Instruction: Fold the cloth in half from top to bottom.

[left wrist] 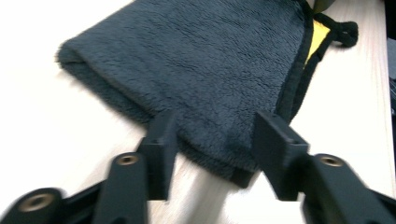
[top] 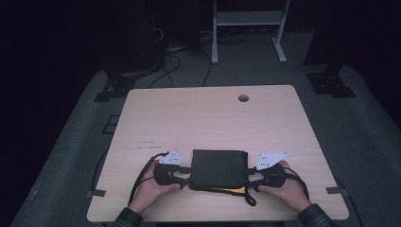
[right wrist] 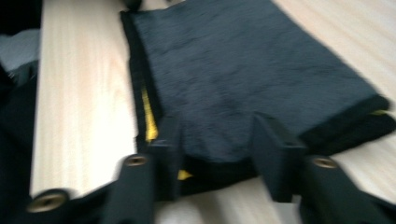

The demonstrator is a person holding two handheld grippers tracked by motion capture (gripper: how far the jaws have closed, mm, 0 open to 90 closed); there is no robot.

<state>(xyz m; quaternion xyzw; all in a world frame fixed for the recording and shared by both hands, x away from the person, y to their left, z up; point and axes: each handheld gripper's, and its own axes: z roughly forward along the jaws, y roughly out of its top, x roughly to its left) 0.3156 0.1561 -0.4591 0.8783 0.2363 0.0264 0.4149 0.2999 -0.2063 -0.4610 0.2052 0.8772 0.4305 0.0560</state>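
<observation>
With the folded dark cloth point(top: 218, 169) lying flat at the tabletop's point(top: 208, 118) near edge, the left tool point(left wrist: 212, 140) and right tool point(right wrist: 217, 140) straddle its corners with jaws parted, gripping nothing; the fold looks finished, so withdrawing comes next.

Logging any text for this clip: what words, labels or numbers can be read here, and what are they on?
None can be read.
Small dark marks on the grey plates of the left gripper and the right gripper: too small.
Faint printed line on the table: too small.
Dark folded cloth with yellow trim: no text.
</observation>
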